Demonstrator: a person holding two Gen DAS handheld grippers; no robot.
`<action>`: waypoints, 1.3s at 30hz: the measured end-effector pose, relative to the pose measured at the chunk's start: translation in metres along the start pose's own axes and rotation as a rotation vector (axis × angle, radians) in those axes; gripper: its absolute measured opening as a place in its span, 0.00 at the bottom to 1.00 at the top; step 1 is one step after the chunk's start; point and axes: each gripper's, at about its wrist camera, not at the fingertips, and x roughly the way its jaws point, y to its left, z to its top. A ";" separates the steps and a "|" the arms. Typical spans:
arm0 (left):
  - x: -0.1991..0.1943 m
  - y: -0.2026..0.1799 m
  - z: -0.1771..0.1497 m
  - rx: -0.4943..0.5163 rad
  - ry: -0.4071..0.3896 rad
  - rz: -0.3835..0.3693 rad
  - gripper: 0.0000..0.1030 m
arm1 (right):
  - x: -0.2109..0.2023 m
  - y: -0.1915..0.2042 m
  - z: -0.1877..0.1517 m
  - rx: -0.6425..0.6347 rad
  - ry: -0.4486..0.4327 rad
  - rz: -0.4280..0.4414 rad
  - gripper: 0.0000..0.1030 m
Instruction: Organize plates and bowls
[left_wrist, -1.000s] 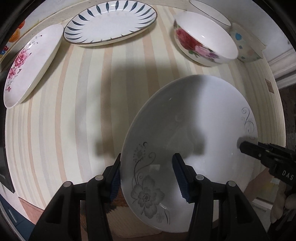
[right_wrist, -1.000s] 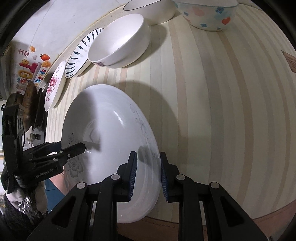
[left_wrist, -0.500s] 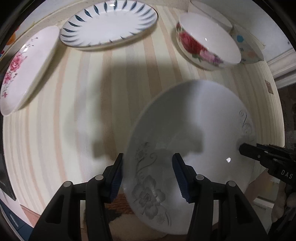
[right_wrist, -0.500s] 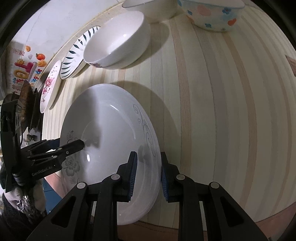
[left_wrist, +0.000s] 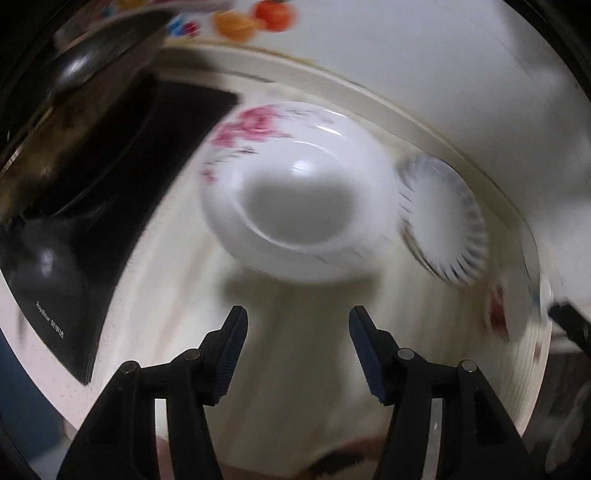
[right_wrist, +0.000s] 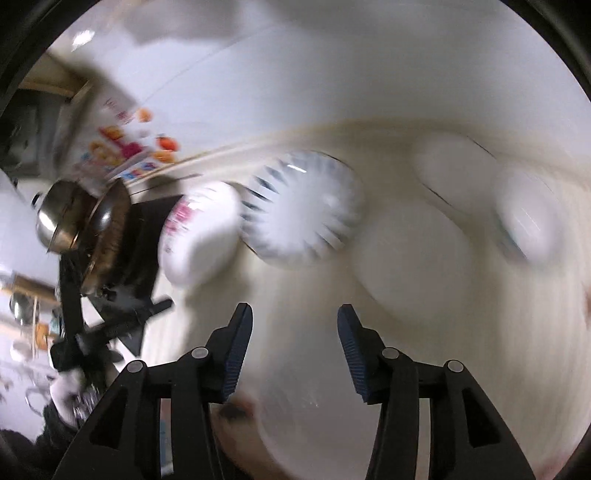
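Note:
Both views are motion-blurred. My left gripper (left_wrist: 297, 328) is open and empty, a short way in front of the pink-flowered plate (left_wrist: 295, 195). The blue-striped plate (left_wrist: 441, 221) lies to its right. My right gripper (right_wrist: 295, 325) is open and empty above the striped table. In the right wrist view the pink-flowered plate (right_wrist: 199, 236) and the blue-striped plate (right_wrist: 303, 218) lie ahead, with white bowls (right_wrist: 410, 258) to the right. The grey-flowered plate (right_wrist: 317, 417) lies blurred under the right gripper. The left gripper (right_wrist: 110, 325) shows at the left.
A black induction cooker (left_wrist: 92, 206) sits left of the pink-flowered plate. A metal pot (right_wrist: 74, 218) stands on it. A white wall with fruit stickers (left_wrist: 255, 18) runs behind the table. The right gripper's tip (left_wrist: 569, 321) shows at the right edge.
Both grippers have let go of the grey-flowered plate and opened. The left one has swung left toward the pink-flowered plate; the right one has lifted and turned toward the back row.

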 end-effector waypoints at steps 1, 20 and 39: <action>0.003 0.007 0.004 -0.018 -0.002 0.005 0.53 | 0.020 0.013 0.020 -0.040 0.004 0.012 0.50; 0.064 0.040 0.052 -0.113 0.052 0.015 0.35 | 0.294 0.116 0.169 -0.305 0.247 0.039 0.32; 0.013 0.014 0.025 -0.038 0.050 -0.045 0.35 | 0.213 0.081 0.133 -0.215 0.211 0.084 0.26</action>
